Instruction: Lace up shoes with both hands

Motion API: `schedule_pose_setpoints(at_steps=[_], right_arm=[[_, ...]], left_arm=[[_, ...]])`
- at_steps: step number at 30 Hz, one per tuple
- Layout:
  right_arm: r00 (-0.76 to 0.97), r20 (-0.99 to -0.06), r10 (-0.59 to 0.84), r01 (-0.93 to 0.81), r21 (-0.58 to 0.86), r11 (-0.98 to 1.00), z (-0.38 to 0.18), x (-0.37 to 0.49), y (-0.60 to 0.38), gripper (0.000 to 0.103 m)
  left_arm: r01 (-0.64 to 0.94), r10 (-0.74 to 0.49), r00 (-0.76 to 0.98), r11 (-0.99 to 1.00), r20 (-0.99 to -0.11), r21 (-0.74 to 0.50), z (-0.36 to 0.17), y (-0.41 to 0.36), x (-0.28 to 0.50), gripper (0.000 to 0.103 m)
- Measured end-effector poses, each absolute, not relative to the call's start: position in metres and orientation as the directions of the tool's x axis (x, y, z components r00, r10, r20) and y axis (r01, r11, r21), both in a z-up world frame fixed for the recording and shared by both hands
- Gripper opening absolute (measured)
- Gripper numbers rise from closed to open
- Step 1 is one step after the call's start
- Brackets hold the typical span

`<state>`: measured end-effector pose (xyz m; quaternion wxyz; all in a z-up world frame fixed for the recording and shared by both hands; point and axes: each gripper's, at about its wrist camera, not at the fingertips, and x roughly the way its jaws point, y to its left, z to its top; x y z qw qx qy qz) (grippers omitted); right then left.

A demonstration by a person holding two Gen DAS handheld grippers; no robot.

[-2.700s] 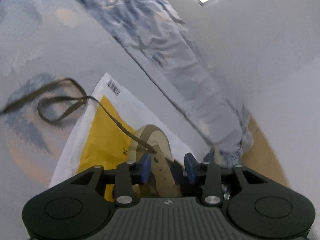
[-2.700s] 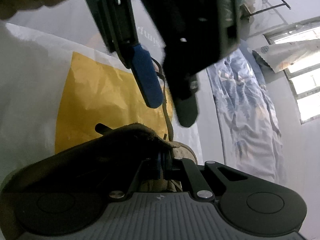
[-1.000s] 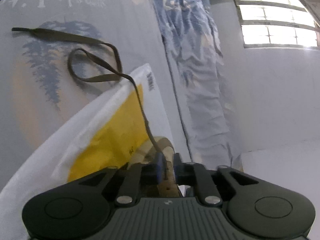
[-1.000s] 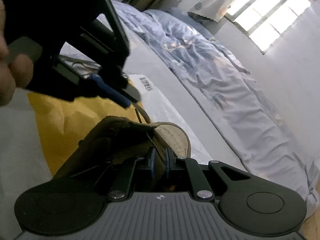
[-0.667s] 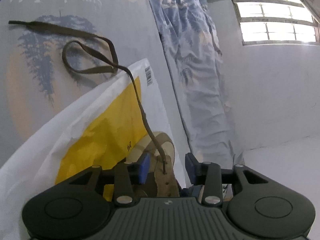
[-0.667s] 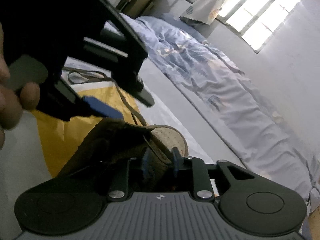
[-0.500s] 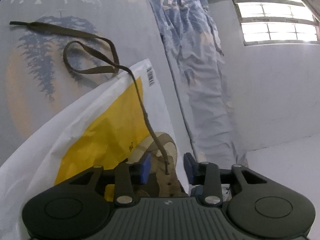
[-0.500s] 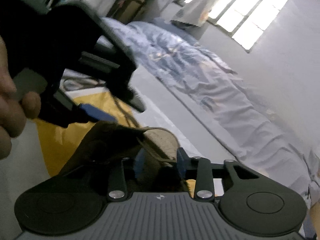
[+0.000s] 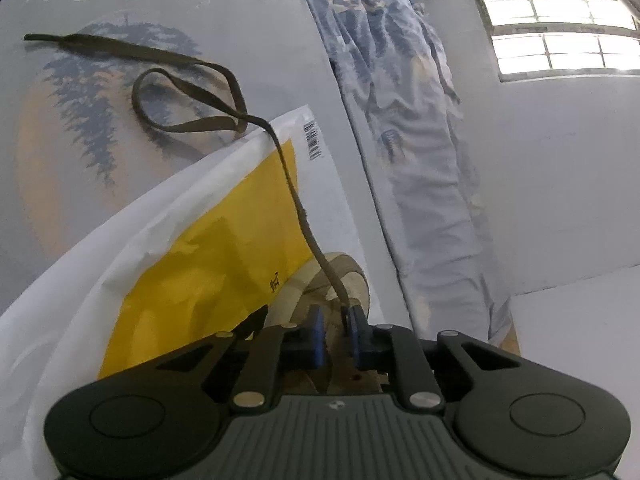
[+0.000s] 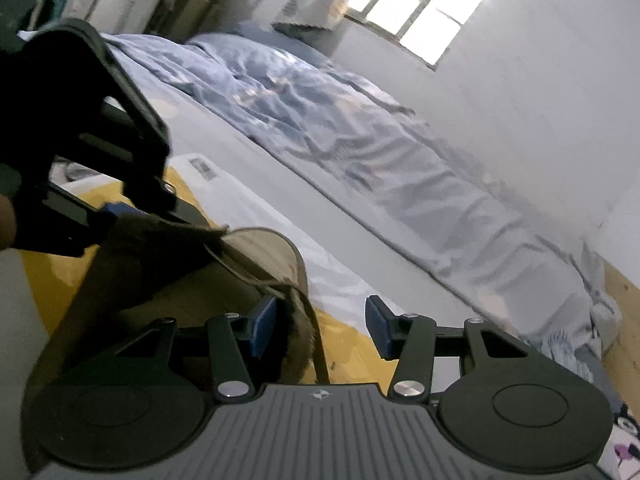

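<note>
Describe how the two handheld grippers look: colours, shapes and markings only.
Both match. The left gripper and right gripper each have a dark grey ribbed body with a small round emblem, two black rounded lobes with circular recesses, black linkage arms with silver rivets, and blue pads on the fingers. No cables or sleeves show.

A grey printed bed sheet (image 9: 248, 12) is carrying a white-and-yellow plastic mailer bag (image 9: 208, 240), with a tan suede shoe (image 9: 344, 280) sitting on it; its brown flat lace (image 9: 188, 92) is lying looped on the sheet. A rumpled blue quilt (image 10: 340, 136) is lying beside the bag.
</note>
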<state>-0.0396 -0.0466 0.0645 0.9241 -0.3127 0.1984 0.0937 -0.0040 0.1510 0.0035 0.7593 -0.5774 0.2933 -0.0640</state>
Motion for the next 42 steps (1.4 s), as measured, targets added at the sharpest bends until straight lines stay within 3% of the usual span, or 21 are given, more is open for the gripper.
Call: schedule_pose_setpoints(at_steps=[6, 15, 21, 34, 42], right_arm=[[0.9, -0.435, 0.032, -0.286, -0.532, 0.797, 0.063, -0.04, -0.048, 0.051], [0.898, -0.434, -0.073, -0.197, -0.544, 0.816, 0.054, -0.028, -0.047, 0.067], [0.898, -0.432, -0.085, -0.184, -0.544, 0.819, 0.054, -0.028, -0.048, 0.068], [0.898, -0.431, -0.092, -0.182, -0.553, 0.813, 0.055, -0.029, -0.048, 0.068], [0.899, -0.428, -0.098, -0.183, -0.567, 0.803, 0.053, -0.029, -0.045, 0.068]], left_arm=[[-0.222, -0.427, 0.832, 0.328, -0.354, -0.918, 0.005, 0.148, -0.002, 0.0], [-0.223, -0.406, 0.84, 0.347, -0.36, -0.911, 0.009, 0.149, -0.002, 0.0], [-0.245, -0.335, 0.872, 0.332, -0.357, -0.911, 0.012, 0.169, -0.006, 0.0], [-0.361, -0.026, 0.922, 0.301, -0.386, -0.883, 0.025, 0.251, -0.035, 0.0], [-0.402, -0.055, 0.899, 0.291, -0.435, -0.868, 0.017, 0.256, -0.031, 0.0]])
